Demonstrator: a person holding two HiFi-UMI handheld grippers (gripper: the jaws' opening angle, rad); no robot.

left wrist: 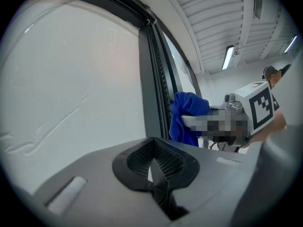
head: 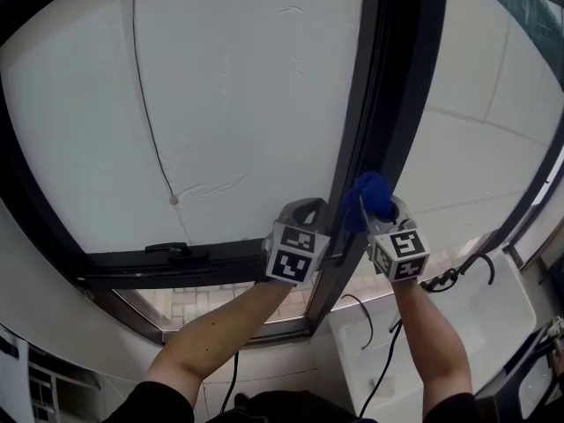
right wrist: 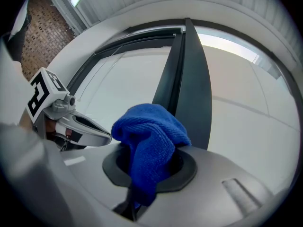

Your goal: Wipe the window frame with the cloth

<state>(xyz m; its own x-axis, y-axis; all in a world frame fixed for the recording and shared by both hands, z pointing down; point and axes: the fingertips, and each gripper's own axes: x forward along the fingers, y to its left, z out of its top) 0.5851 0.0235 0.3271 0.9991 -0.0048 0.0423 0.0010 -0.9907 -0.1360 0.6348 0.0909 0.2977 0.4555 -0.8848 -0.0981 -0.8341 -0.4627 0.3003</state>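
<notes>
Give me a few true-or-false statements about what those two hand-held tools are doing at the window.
1. The right gripper is clamped on a blue cloth. True.
2. The left gripper holds a second cloth. False: its jaws are together with nothing between them.
3. The cloth is up at the dark upright bar of the window frame. True.
4. The two grippers are at opposite ends of the window. False: they are side by side, one on each side of that upright bar.
</notes>
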